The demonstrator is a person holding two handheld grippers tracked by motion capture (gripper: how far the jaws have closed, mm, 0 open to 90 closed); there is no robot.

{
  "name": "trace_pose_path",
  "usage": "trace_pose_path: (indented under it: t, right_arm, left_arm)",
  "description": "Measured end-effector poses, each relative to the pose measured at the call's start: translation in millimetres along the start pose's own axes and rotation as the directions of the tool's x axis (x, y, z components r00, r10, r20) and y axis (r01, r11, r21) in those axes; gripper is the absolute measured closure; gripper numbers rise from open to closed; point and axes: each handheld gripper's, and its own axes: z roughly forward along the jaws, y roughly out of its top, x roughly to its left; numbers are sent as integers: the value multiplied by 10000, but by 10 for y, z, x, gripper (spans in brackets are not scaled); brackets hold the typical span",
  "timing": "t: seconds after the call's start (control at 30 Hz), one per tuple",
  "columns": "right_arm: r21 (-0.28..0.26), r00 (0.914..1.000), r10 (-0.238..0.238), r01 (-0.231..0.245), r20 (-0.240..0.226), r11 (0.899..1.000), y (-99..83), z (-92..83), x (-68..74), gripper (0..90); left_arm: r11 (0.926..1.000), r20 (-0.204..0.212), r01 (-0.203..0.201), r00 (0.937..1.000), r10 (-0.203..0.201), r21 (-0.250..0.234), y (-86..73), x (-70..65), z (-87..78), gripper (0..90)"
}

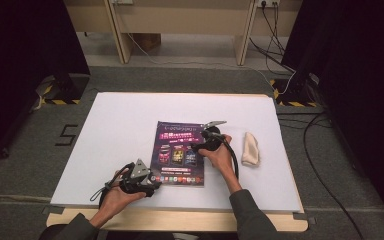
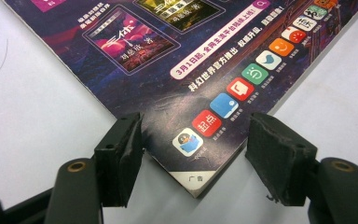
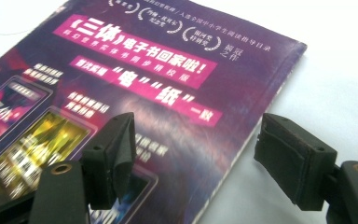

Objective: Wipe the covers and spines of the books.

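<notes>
A magazine (image 1: 179, 150) with a dark purple cover lies flat in the middle of the white board (image 1: 120, 125). My left gripper (image 1: 152, 186) sits at the magazine's near left corner. In the left gripper view that corner of the magazine (image 2: 177, 56) lies between the open jaws of the left gripper (image 2: 196, 156), with one pad (image 2: 121, 149) at its edge. My right gripper (image 1: 196, 148) is at the magazine's right edge. In the right gripper view the right gripper (image 3: 196, 158) stands open, one jaw over the magazine (image 3: 168, 93) and the other over the white board.
A folded beige cloth (image 1: 250, 149) lies on the board to the right of the magazine. The board rests on a wooden table (image 1: 180, 220). Black cables (image 1: 320, 165) run across the floor at the right, and a desk's legs (image 1: 122, 40) stand at the back.
</notes>
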Motion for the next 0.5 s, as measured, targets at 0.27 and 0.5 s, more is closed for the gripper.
trace_pose_path:
  t: [0.27,0.5]
  right_arm:
    - [-241,9986,-489,494,199,9985,-69,-344,7,287]
    - [-299,9977,-557,569,381,9979,-201,-576,-78,288]
  left_arm:
    - [9985,275,233,9994,-220,-489,-26,33,-31,356]
    - [9928,566,395,9978,-333,-1127,-63,66,-117,269]
